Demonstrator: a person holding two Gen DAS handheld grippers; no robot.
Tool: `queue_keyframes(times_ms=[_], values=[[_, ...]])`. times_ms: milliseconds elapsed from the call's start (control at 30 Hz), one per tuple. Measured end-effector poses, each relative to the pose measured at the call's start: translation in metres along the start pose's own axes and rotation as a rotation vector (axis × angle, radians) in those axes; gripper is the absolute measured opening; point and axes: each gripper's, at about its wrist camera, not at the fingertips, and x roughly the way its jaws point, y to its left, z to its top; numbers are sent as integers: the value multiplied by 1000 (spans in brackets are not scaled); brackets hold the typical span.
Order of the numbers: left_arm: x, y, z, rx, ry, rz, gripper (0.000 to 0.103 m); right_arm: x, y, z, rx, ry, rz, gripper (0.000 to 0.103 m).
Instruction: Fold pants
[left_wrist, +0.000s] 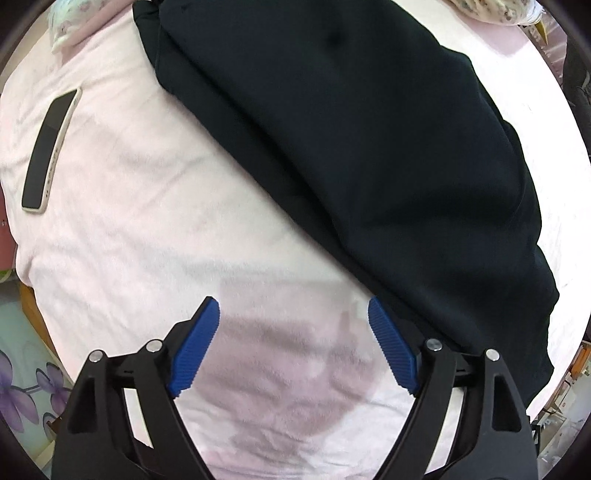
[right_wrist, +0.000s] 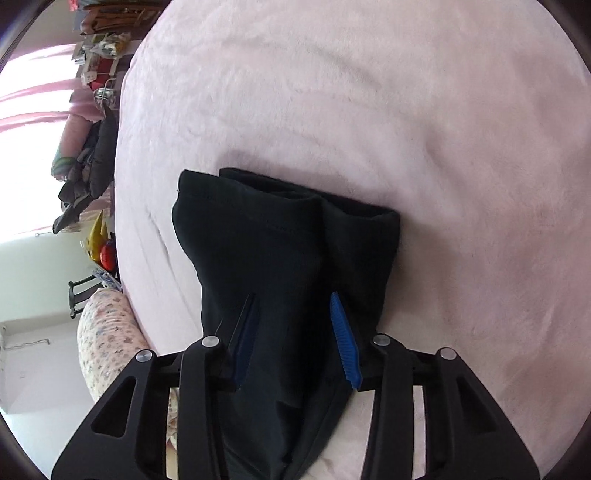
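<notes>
— Where's my left wrist camera looking?
— Straight down, close over the pink blanket (left_wrist: 122, 236), with the black pants (left_wrist: 369, 147) just beyond its fingers.
— And my right one?
— Slanting down along the pants (right_wrist: 280, 258) toward their hems, close above them. Both views share pants and blanket (right_wrist: 443, 147).

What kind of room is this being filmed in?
Most likely a bedroom at home. Dark pants lie on a bed with a pink fleece blanket, a phone rests on it, and clothes hang by a curtained window.
</notes>
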Motion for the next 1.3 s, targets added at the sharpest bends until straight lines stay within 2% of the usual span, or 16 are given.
queue_keyframes(times_ms=[33,100,133,167,400,500,600,667,733,800,900,1000,1067,1100,1233,1300], values=[[1,1,-3,2,5,-2,83,0,2,2,-11,-6,-2,39],[3,2,-1,13,13,-2,83,-1,9,4,-43,-27,2,28],[4,2,-2,19,15,-3,83,2,15,5,-74,-41,-15,5],[3,1,-2,24,17,-3,83,3,16,5,-88,-40,-27,2],[0,4,-4,19,3,4,85,-39,58,-14,-312,-113,-1,2],[2,5,-4,9,13,6,85,-53,60,-21,-358,-147,-42,2],[2,8,-8,9,27,0,85,-36,30,-18,-291,-103,-167,2],[2,8,-7,17,35,-2,85,-26,3,-10,-210,-84,-205,2],[1,12,-13,23,30,-3,85,-27,-4,-9,-161,-94,-181,2],[-1,17,-13,23,17,1,85,-35,3,-14,-180,-130,-159,2],[2,22,-23,3,12,4,85,-28,3,-12,-228,-108,-212,3],[-6,28,-27,-11,0,-23,85,-29,0,-3,-159,-55,-188,6],[-10,34,-25,-7,-17,-47,85,-40,2,-9,-160,-64,-172,27],[-14,40,-22,-10,-26,-72,85,-47,3,-13,-164,-71,-171,40],[-28,72,7,-70,-75,-228,87,-61,-4,-28,-156,-76,-170,42],[-37,90,27,-103,-112,-292,87,-64,-13,-47,-147,-50,-162,42]])
